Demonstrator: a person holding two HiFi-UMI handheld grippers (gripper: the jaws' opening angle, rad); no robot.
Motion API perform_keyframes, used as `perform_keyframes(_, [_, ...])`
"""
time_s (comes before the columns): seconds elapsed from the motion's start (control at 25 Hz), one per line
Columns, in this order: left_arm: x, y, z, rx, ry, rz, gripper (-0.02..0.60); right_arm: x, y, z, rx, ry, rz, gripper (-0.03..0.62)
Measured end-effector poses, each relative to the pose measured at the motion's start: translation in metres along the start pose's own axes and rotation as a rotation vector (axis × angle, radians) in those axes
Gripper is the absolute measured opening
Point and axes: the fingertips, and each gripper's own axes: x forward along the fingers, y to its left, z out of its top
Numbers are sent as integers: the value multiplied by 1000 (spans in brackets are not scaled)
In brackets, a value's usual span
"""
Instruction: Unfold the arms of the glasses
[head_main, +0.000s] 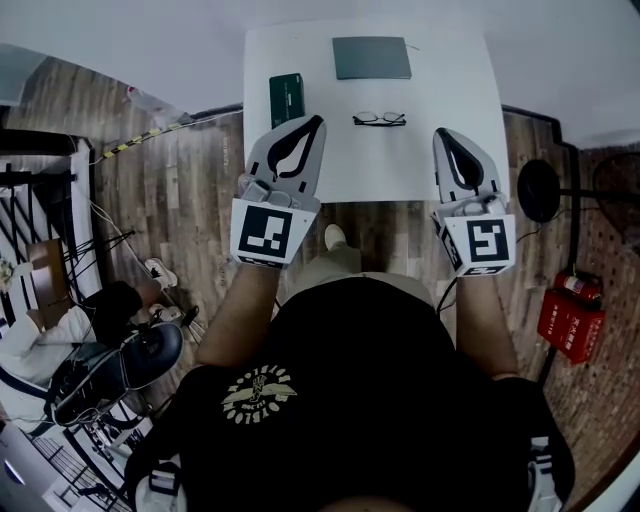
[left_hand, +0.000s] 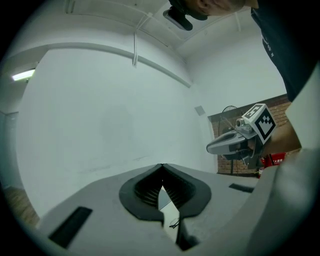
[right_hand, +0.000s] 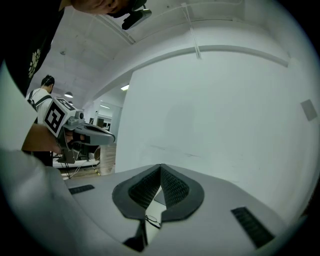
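Approach step, it seems: glasses (head_main: 379, 119) are lying folded on the table (head_main: 385, 168), upper centre. Left gripper (head_main: 316, 122) and right gripper (head_main: 441, 134) are flanking them — jaws pressed together, empty. Next: opening jaws, pinning the frame, pinching an arm.

Glasses (head_main: 379, 119) on table (head_main: 455, 95), pad (head_main: 371, 57) behind them, case (head_main: 286, 98) to their left, left gripper (head_main: 317, 121) and right gripper (head_main: 441, 133) flanking, nearer.
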Motion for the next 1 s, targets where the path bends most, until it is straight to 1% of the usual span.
perform_keyframes(0.28, [18, 28, -8, -4, -13, -50, 6, 30, 6, 6, -24, 16, -34, 0])
perform_keyframes(0.44, [25, 43, -8, -26, -45, -58, 6, 35, 11, 11, -38, 18, -43, 0])
perform_keyframes(0.52, [31, 46, -5, -29, -48, -67, 6, 33, 9, 10, -39, 26, -55, 0])
perform_keyframes(0.68, [43, 30, 3, -28, -23, -104, 6, 16, -2, 9, -29, 27, -92, 0])
perform_keyframes(0.8, [56, 15, -7, 8, -14, -131, 6, 7, -17, 6, -21, 27, -114, 1])
perform_keyframes(1.0, [93, 8, -23, 28, 35, -163, 6, 24, -50, -7, 7, 24, -127, 0])
